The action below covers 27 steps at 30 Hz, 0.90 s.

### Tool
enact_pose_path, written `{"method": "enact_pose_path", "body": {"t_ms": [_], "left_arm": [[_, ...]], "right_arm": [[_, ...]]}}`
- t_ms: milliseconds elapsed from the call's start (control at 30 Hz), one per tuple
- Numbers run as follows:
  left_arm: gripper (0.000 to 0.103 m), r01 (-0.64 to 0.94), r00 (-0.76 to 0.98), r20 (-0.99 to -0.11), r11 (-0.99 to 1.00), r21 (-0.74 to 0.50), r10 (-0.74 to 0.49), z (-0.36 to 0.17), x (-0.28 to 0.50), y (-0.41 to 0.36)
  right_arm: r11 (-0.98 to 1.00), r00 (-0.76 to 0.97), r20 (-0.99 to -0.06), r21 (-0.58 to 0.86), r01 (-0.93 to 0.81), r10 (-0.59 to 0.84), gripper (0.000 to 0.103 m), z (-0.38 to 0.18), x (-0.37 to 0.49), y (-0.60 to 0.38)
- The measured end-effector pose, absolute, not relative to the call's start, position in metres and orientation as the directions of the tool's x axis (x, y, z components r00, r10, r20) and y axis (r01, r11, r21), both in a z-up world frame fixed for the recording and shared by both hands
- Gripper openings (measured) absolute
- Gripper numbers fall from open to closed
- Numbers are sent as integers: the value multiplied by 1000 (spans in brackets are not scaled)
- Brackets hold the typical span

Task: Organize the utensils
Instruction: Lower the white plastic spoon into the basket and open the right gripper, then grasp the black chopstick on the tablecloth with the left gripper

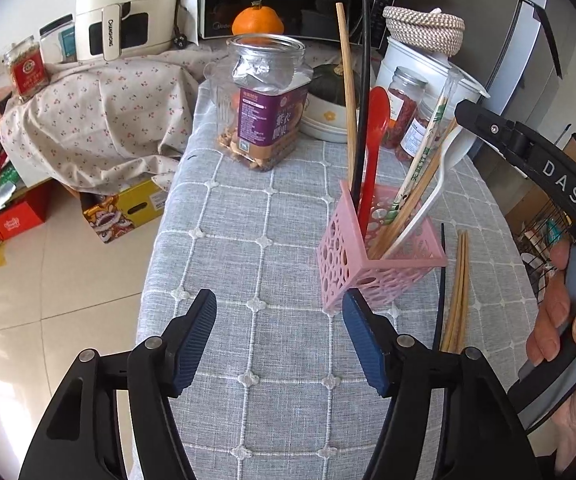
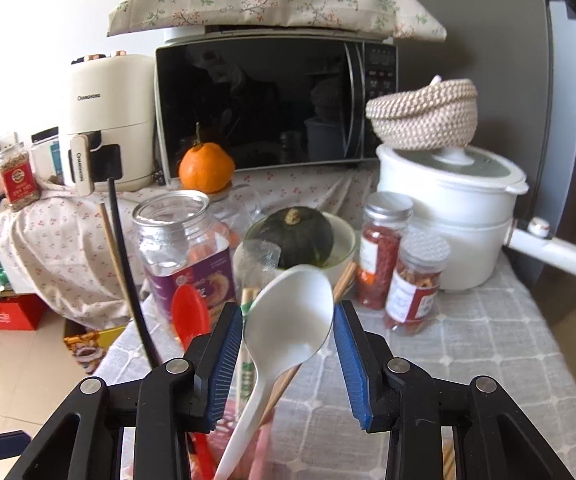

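Note:
A pink perforated basket (image 1: 380,268) stands on the grey checked tablecloth (image 1: 263,208). It holds a red spoon (image 1: 374,148), a white spoon (image 1: 428,200), a black chopstick (image 1: 364,80) and several wooden chopsticks (image 1: 346,80). More wooden chopsticks (image 1: 458,292) and a black one lie flat on the cloth to its right. My left gripper (image 1: 277,298) is open and empty, low over the cloth just left of the basket. My right gripper (image 2: 288,308) is open around the white spoon's bowl (image 2: 292,312), whose handle leans down into the basket.
Behind the basket stand a clear snack jar (image 1: 265,104), a bowl with a dark squash (image 2: 300,240), two red-filled jars (image 2: 384,248) and a white pot (image 2: 448,220). A microwave (image 2: 259,104) and air fryer (image 1: 123,8) line the back. The table's left edge drops to the floor.

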<state>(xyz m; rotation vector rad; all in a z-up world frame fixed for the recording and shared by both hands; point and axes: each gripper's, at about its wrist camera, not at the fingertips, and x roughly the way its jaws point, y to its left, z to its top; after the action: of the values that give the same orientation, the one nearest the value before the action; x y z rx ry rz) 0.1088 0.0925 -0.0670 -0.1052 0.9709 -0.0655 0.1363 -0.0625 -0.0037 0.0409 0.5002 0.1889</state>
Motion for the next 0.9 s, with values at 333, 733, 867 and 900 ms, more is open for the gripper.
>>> {"method": "enact_pose_path", "body": {"t_ms": [333, 733, 867, 900], "left_arm": [[75, 79, 530, -836, 990, -117, -141, -70, 101, 64], [75, 260, 489, -854, 964, -51, -177, -77, 89, -18], [75, 307, 470, -863, 951, -38, -186, -81, 93, -50], [75, 306, 465, -868, 952, -27, -174, -83, 95, -57]], "right_arm": [[952, 802, -522, 241, -187, 289, 63, 9, 117, -108], [958, 681, -704, 287, 13, 202, 71, -20, 93, -217], [953, 615, -768, 290, 83, 180, 71, -37, 86, -248], [952, 600, -780, 292, 95, 180, 71, -41, 85, -255]]}}
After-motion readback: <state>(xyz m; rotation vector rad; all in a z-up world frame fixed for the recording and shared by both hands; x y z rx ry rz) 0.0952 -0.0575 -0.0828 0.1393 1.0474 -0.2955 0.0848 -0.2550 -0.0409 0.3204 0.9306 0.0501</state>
